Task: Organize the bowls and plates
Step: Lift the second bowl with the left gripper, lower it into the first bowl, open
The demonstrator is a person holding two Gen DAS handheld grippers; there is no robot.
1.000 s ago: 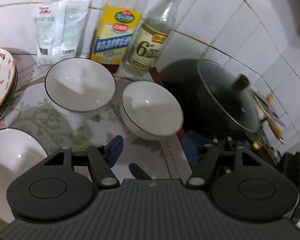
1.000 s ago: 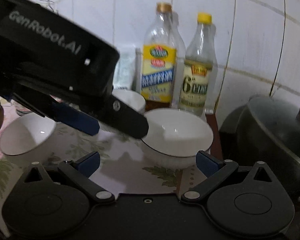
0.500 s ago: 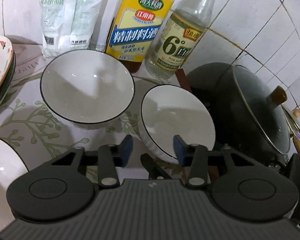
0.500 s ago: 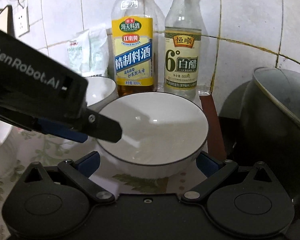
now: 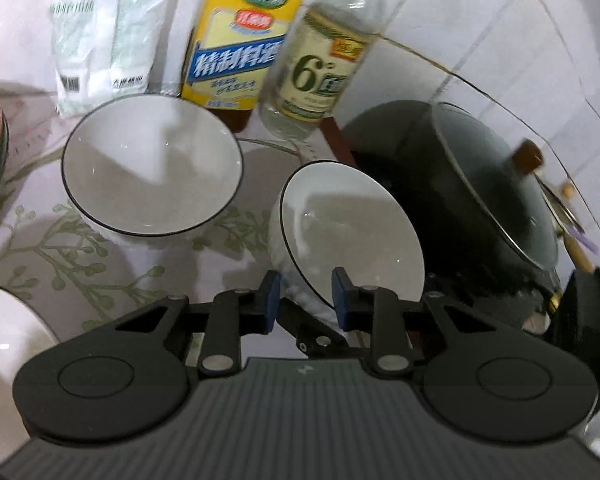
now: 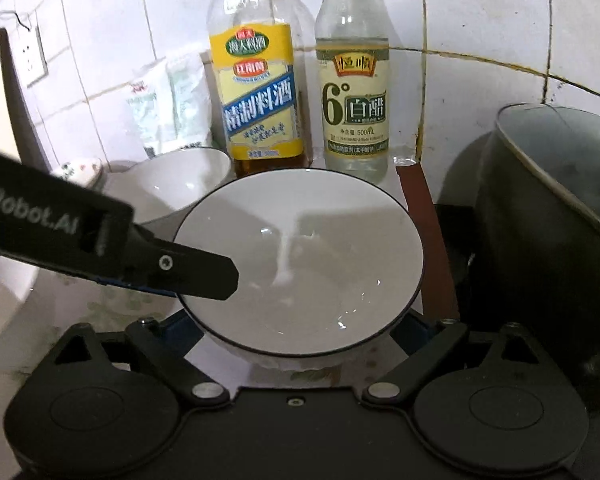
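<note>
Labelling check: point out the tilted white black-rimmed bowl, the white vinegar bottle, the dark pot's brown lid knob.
tilted white black-rimmed bowl (image 5: pixel 352 224), left wrist view, inner wall
white vinegar bottle (image 6: pixel 354 104), right wrist view, label
dark pot's brown lid knob (image 5: pixel 529 156), left wrist view, knob side

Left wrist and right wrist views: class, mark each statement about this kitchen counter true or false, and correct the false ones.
1. A yellow-labelled bottle and a clear bottle stand against the tiled wall. True.
2. The left claw grips the yellow-labelled bottle. False: its fingers straddle the rim of the white bowl beside the dark pot, and its jaws have just been closing there.
3. The dark pot has its lid on. True.
4. The white bowl beside the pot is full of soup. False: it is empty.
</note>
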